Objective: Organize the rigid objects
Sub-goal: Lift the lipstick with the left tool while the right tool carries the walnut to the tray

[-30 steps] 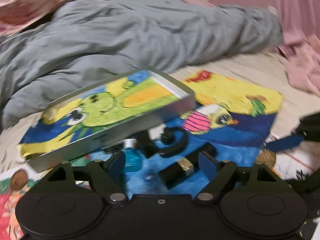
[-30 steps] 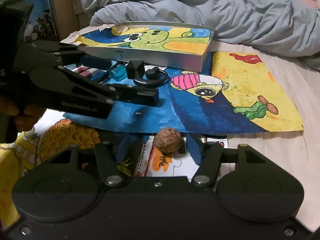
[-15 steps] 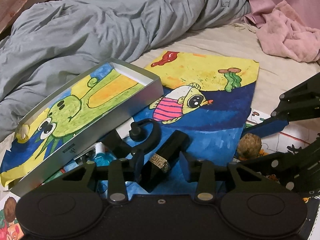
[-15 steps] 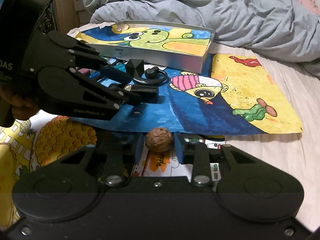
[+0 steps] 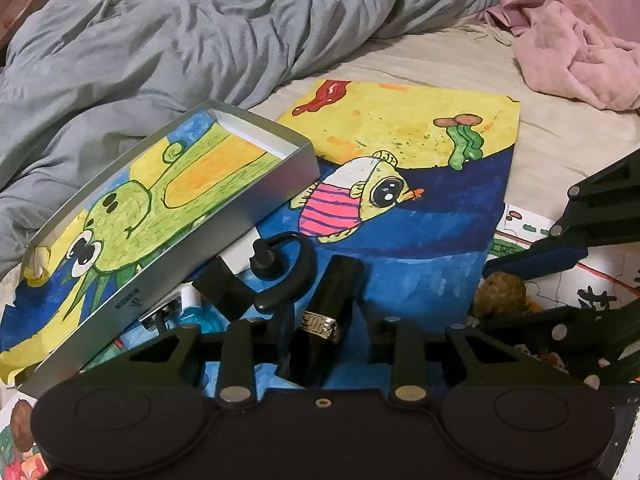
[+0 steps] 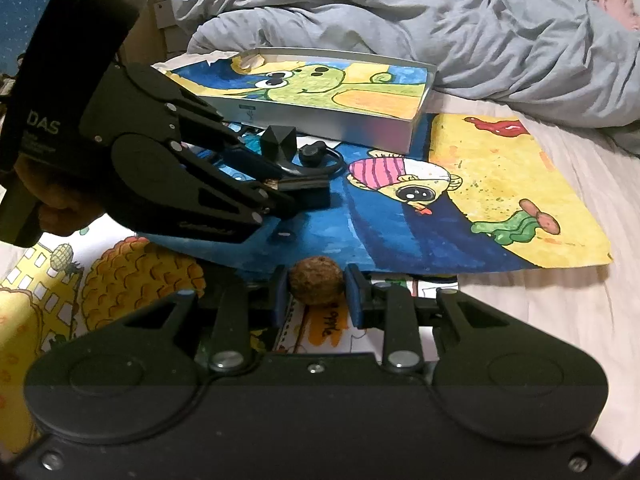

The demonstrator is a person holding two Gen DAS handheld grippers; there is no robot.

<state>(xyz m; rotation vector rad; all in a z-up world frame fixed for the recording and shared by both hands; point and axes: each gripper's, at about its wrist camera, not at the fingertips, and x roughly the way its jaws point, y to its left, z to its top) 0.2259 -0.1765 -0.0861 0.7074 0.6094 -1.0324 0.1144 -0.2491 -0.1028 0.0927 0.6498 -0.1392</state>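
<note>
1. A bed is seen strewn with children's paintings, a rumpled grey duvet heaped along its far side and a pink cloth bunched at the far right corner.
2. A shallow silver box, lined with a green cartoon drawing, is shown propped at a tilt over a cluster of small items: a black ear-hook earpiece, a black angular block and a small blue bottle.
3. The left gripper is pictured with its jaws pinching a black tube banded in silver, which lies on the blue fish painting just beside the earpiece; the jaws have just been closing on it.
4. The right gripper is seen with its jaws pressed against both sides of a brown, wrinkled walnut, resting on a white printed sheet at the painting's near edge.
5. A second walnut is visible at the lower left of the left wrist view.
</note>
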